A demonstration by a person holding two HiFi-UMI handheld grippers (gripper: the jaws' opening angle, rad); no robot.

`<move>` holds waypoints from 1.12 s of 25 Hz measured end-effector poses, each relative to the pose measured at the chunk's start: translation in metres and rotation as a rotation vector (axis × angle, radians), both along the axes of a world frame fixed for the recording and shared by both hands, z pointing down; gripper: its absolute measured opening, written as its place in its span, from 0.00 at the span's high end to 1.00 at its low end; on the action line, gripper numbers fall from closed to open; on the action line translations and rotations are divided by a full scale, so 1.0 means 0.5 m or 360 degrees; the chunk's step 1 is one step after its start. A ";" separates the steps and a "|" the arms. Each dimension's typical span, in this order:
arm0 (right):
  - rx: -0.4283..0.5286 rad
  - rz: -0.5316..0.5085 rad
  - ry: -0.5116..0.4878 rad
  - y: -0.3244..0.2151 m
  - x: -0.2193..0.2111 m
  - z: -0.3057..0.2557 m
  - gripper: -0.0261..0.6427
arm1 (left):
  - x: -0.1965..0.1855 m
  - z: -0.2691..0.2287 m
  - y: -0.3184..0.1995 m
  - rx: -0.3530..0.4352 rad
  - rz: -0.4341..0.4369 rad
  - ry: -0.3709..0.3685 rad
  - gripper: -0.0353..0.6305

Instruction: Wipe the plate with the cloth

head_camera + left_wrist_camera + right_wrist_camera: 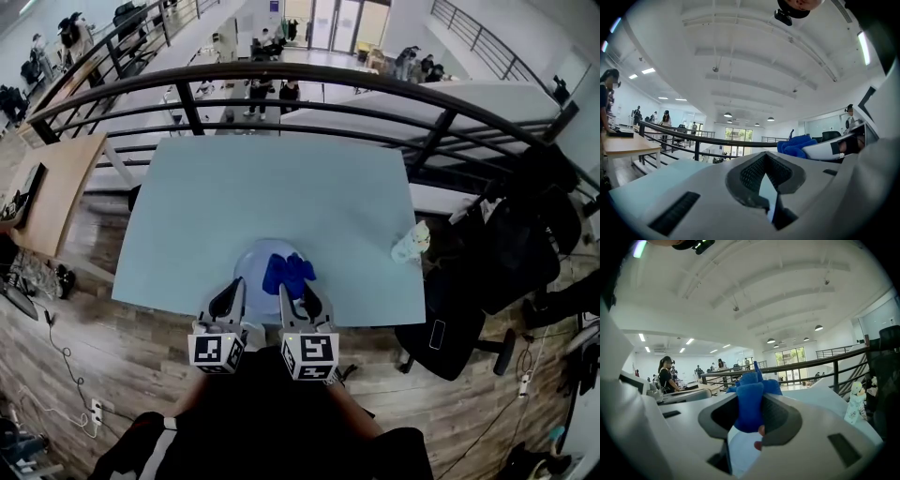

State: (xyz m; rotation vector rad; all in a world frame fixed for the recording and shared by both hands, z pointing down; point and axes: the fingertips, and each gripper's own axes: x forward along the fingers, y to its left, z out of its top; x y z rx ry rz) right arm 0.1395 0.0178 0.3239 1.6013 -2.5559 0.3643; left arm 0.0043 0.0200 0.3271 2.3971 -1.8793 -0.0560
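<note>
A pale blue plate (255, 265) lies at the near edge of the light blue table (272, 187). A blue cloth (286, 272) is bunched on the plate's right half. My right gripper (302, 292) is shut on the cloth; in the right gripper view the cloth (750, 404) fills the gap of that gripper (751, 416), with the pale plate surface just below. My left gripper (230, 292) sits at the plate's left rim, and in the left gripper view it (766, 187) is shut on a thin pale edge of the plate. The cloth (794, 144) shows to its right.
A small crumpled white object (411, 242) sits near the table's right edge. A black railing (309, 84) runs behind the table. A black office chair (469, 309) stands to the right and a wooden desk (56, 187) to the left.
</note>
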 end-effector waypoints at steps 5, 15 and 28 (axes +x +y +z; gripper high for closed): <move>0.0031 0.0000 0.0011 0.000 -0.007 -0.009 0.78 | -0.013 -0.010 0.005 0.0031 -0.0017 -0.0002 0.94; 0.0020 -0.0016 0.0005 0.021 -0.004 0.001 0.78 | -0.006 0.002 0.033 0.0024 -0.0018 0.0017 0.94; 0.0023 0.0011 0.0044 0.022 -0.007 0.004 0.78 | -0.007 0.010 0.031 0.0029 0.0019 0.0027 0.94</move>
